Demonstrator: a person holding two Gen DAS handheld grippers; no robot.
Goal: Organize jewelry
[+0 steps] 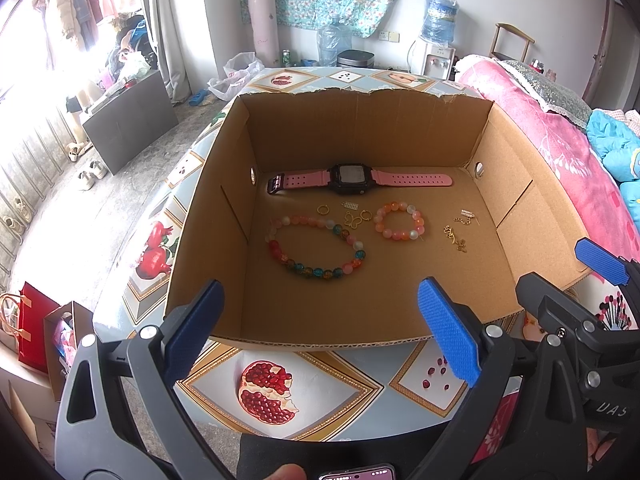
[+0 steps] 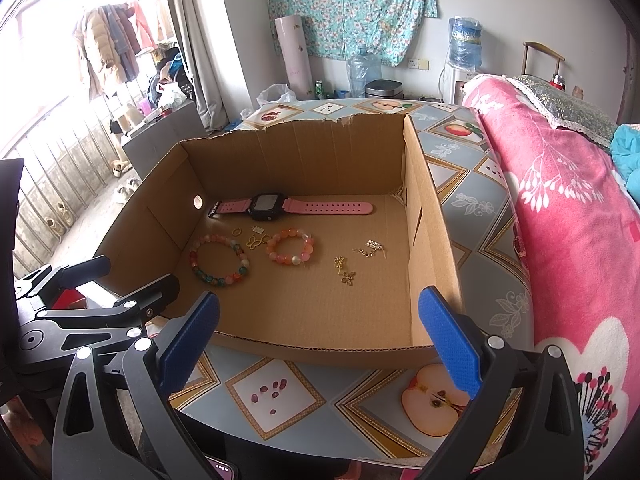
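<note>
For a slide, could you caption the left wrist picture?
Open tool faces a cardboard box holding a pink watch, two bead bracelets and small gold charms.

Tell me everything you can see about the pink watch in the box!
The watch has a black, squarish case with a grey screen and a pink, rubbery-looking strap dotted with holes. One strap end carries a dark buckle. It is unbuckled and lies flat, stretched out straight, on the floor of the cardboard box, close to the far wall. Nothing touches it but the box floor; the beads and gold bits lie nearer. Both grippers are apart from it.
</note>
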